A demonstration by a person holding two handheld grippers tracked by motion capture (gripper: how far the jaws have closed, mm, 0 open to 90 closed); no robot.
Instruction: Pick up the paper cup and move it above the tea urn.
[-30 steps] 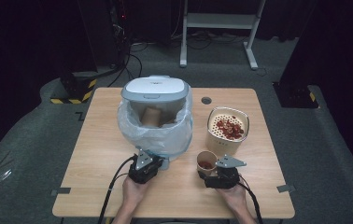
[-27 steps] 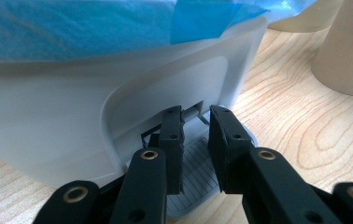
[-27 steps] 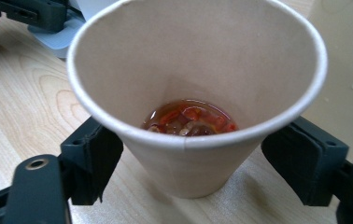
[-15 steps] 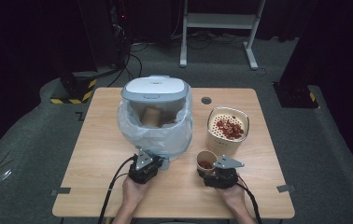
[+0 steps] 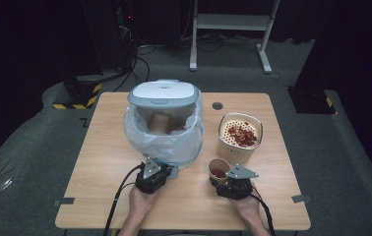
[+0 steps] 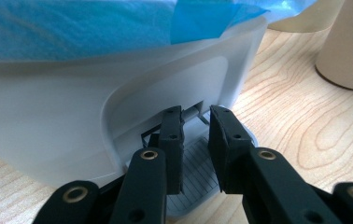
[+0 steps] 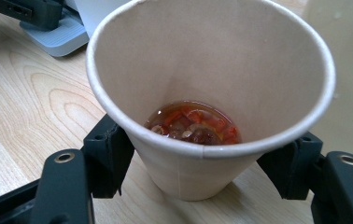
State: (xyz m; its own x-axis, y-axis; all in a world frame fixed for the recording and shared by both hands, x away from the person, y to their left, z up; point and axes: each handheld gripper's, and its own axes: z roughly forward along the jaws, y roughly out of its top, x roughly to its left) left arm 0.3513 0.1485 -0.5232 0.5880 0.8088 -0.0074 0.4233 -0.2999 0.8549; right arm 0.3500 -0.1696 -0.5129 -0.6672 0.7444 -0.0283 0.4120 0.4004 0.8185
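My right tool (image 7: 194,163) has just been closing its jaws around the paper cup (image 7: 202,116), and in the right gripper view both black pads now sit against the cup's lower wall, one on each side. I read that as the grip being made: the cup stands on the tabletop (image 5: 100,147) just in front of the cream strainer tub (image 5: 239,137), and I judge it ready to be lifted, probably towards the bin (image 5: 164,123).

My left tool (image 6: 194,140) is nearly closed at the foot of the bin, its jaws close together over the ribbed grey pedal (image 6: 195,168). I cannot tell whether they pinch anything there or merely press on the pedal; the lid (image 5: 163,92) stands raised in the high view, which fits a pedal held down.

The cup is thin, tan paper with a rolled rim, tapering downwards, so it should dent under a hard squeeze. At its bottom lies a shallow pool of reddish liquid with wet red and orange scraps. The bin is smooth white plastic with a rounded body, lined with a crinkled, translucent bluish bag (image 5: 139,137). The strainer tub has a perforated insert holding more red pieces. The tabletop is pale wood with a clear grain.
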